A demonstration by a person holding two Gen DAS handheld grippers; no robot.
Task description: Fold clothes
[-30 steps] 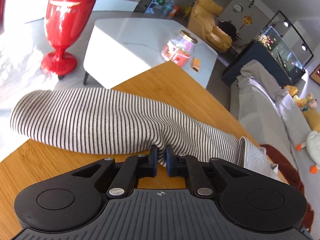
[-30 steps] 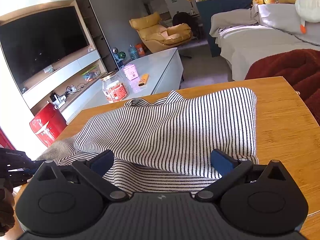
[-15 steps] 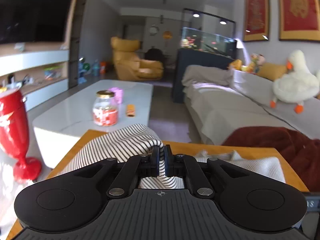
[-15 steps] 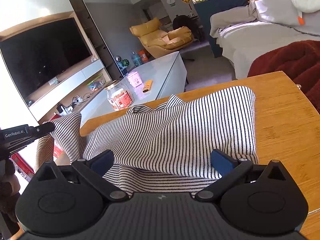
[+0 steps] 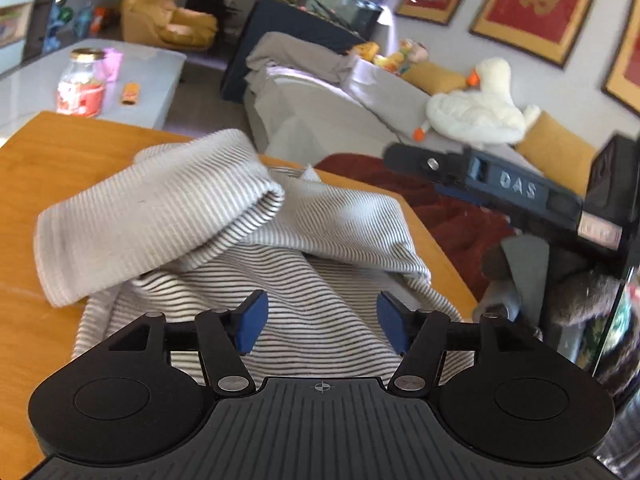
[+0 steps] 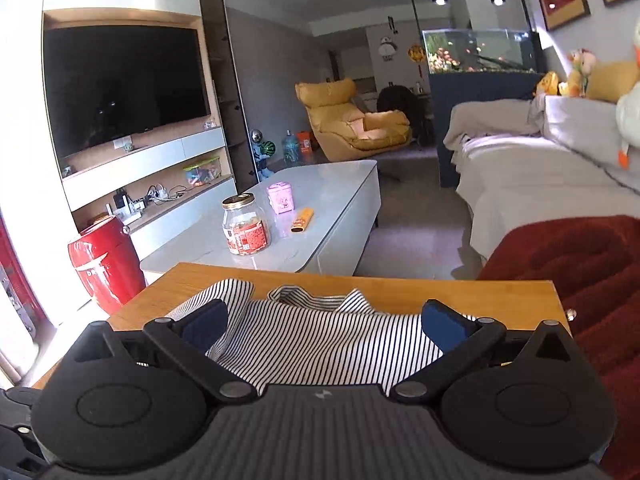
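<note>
Jaws of both grippers stand apart, left opening, above the striped shirt (image 5: 304,320).

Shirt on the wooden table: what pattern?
Shirt: thin dark stripes on white. Sharpest in the right wrist view.
</note>
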